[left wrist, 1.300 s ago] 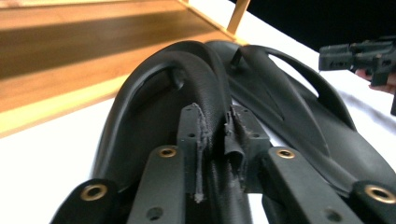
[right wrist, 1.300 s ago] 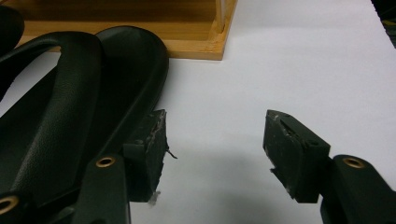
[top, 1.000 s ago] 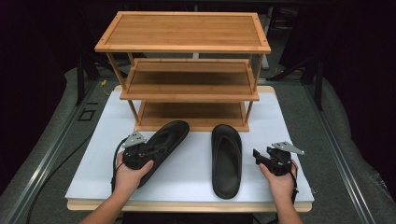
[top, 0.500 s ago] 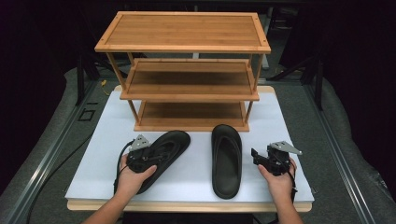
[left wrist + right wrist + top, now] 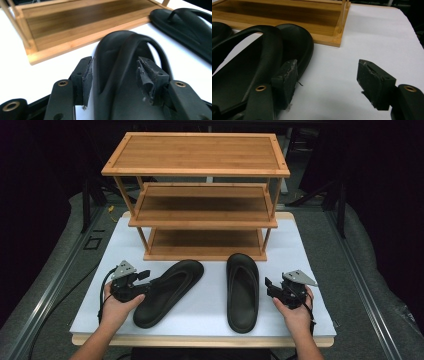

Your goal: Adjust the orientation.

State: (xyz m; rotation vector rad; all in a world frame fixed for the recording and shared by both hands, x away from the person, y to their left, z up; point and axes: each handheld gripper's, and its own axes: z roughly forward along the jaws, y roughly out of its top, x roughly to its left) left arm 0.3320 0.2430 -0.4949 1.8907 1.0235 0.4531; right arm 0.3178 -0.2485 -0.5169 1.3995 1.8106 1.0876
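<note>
Two black sandals lie on the white table top. The left sandal (image 5: 169,292) lies slanted, toe toward the bamboo shelf rack (image 5: 200,222). My left gripper (image 5: 144,281) is at its left edge. In the left gripper view the sandal (image 5: 117,100) sits between the pads (image 5: 86,77), and the jaws have just been opening and stand apart from it. The right sandal (image 5: 242,290) lies straight. My right gripper (image 5: 269,288) stands open just to its right. In the right gripper view this gripper (image 5: 327,82) has bare table between its fingers, and the sandal (image 5: 249,65) is beside its left jaw.
The three-tier rack stands at the back of the white board (image 5: 310,250), its lowest shelf (image 5: 75,22) just beyond the sandals' toes. A grey mat (image 5: 360,270) and dark floor surround the table. A person's hands (image 5: 112,312) come in from the near edge.
The left gripper's jaws opened off the left sandal and the hand drew left. The sandal settled flat, a little nearer the front edge. The right hand stayed put.
</note>
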